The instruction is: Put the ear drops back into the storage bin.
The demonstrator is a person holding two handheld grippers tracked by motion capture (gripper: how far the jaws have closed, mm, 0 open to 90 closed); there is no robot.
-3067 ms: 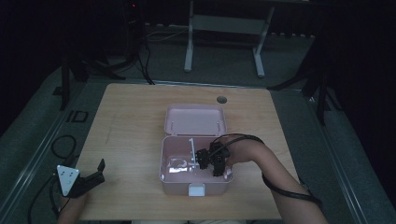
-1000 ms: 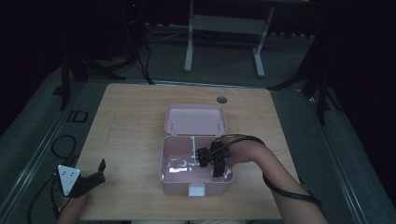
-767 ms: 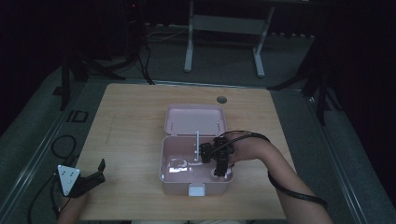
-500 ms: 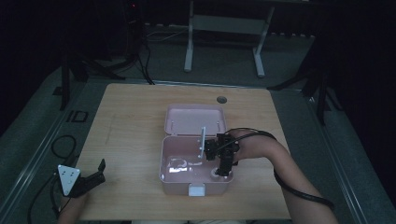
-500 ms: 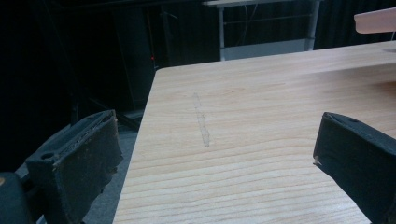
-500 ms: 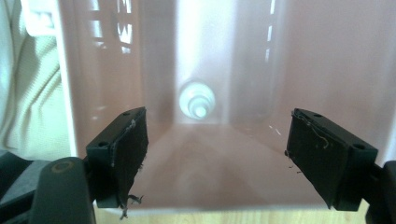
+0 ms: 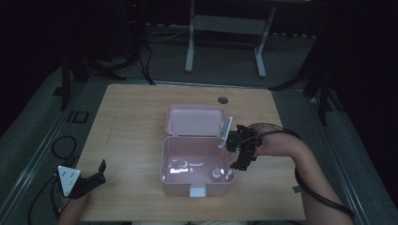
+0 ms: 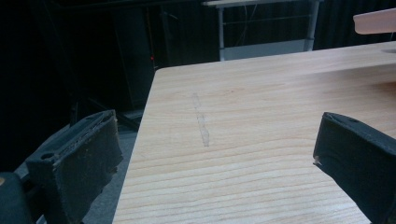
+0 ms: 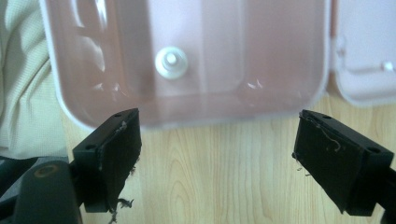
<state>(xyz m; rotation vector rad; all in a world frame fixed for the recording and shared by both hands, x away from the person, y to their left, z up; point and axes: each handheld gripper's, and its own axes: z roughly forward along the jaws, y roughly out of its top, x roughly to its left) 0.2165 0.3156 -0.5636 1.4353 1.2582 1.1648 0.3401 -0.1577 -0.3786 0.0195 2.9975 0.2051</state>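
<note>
a pink box (image 7: 197, 171) is seen open near the front middle of the wooden table (image 7: 136, 136), its lid (image 7: 195, 120) laid back behind it. a small round white piece (image 9: 171, 62) lies on its floor. the right gripper (image 7: 241, 152) is held just beside the box's right wall, its jaws just opened wide with nothing between them. the left gripper (image 7: 89, 180) is rested at the table's front left corner, jaws spread and empty.

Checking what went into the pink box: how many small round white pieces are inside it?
1. The small round white piece sits on the floor of the pink box, near its front right corner.
</note>
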